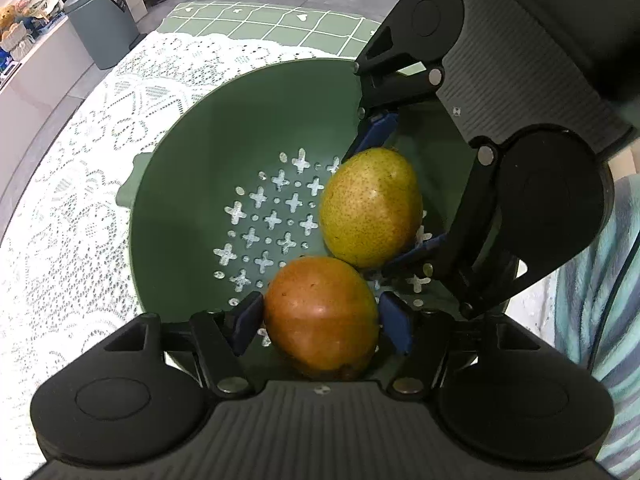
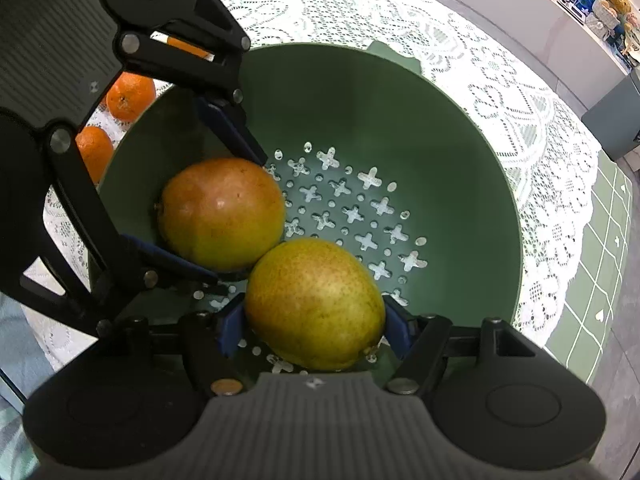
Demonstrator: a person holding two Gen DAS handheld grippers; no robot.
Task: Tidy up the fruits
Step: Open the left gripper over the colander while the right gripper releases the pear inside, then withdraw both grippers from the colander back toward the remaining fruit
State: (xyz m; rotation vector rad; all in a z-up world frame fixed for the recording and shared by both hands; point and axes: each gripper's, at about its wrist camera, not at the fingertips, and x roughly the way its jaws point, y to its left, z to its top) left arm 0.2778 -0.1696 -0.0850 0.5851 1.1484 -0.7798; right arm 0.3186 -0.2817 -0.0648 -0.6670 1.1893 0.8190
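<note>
Only the right wrist view shows two oranges (image 2: 130, 96) outside the colander (image 2: 460, 152).

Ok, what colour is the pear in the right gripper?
Yellow-green with fine brown speckles; the pear shows best in the right wrist view, between the right gripper pads.

Tongs body: left tongs (image 1: 320, 320) and right tongs (image 2: 314, 322), black, ribbed grey top.
Pads: blue (image 1: 248, 322).
Joints: silver screws.
</note>
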